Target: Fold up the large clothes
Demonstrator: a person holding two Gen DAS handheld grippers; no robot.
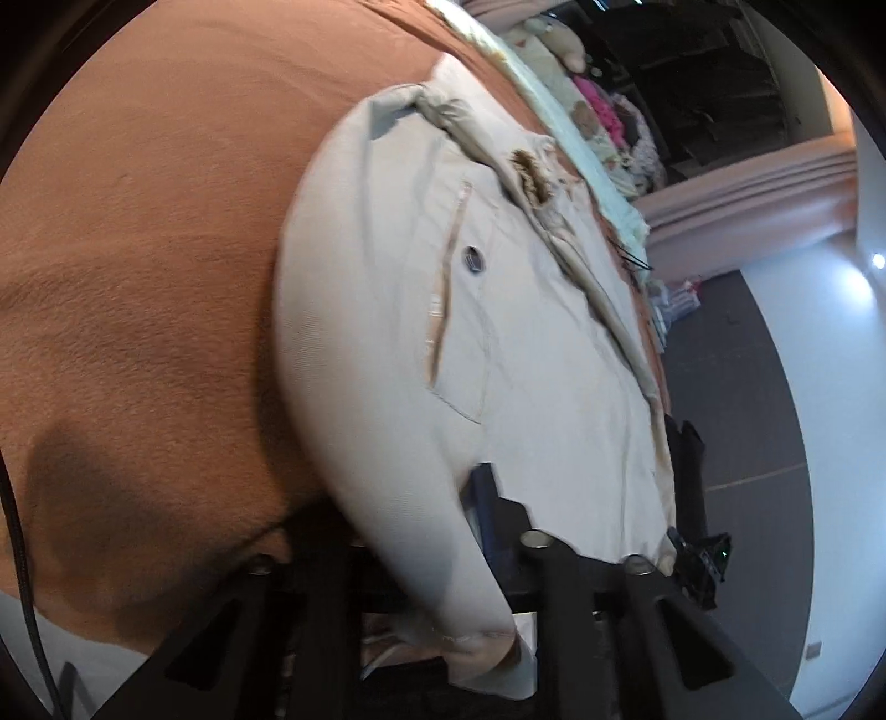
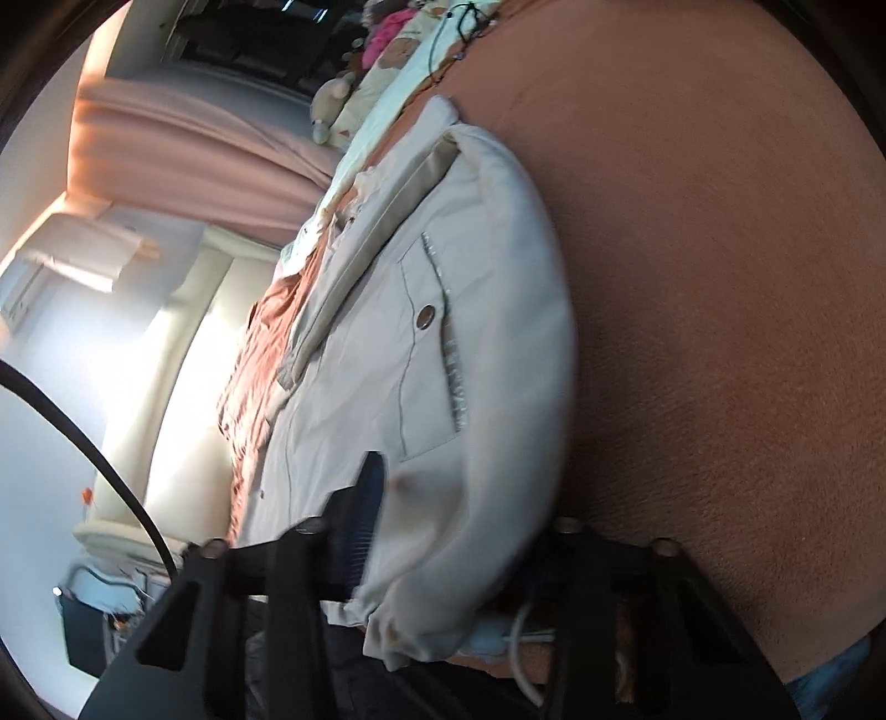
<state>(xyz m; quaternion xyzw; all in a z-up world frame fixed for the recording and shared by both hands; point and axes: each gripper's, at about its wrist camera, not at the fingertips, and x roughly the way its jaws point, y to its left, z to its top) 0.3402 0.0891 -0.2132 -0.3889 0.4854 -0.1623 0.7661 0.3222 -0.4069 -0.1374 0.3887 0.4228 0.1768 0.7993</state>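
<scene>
The padded cream jacket (image 1: 498, 343) lies across the rust-orange bedspread (image 1: 155, 277), hem at the near edge. Left gripper (image 1: 476, 559) and right gripper (image 2: 443, 559) each pinch a hem corner. It looks soft, bulky and light; sleeves and collar are hard to make out.

Motion blur, window (image 2: 183, 343) glare, perhaps soft focus, fisheye-warped edges.

jacket (image 1: 498, 332) on bedspread (image 1: 138, 249) | plush toys (image 1: 554, 39) seemingly behind, blurred
</scene>
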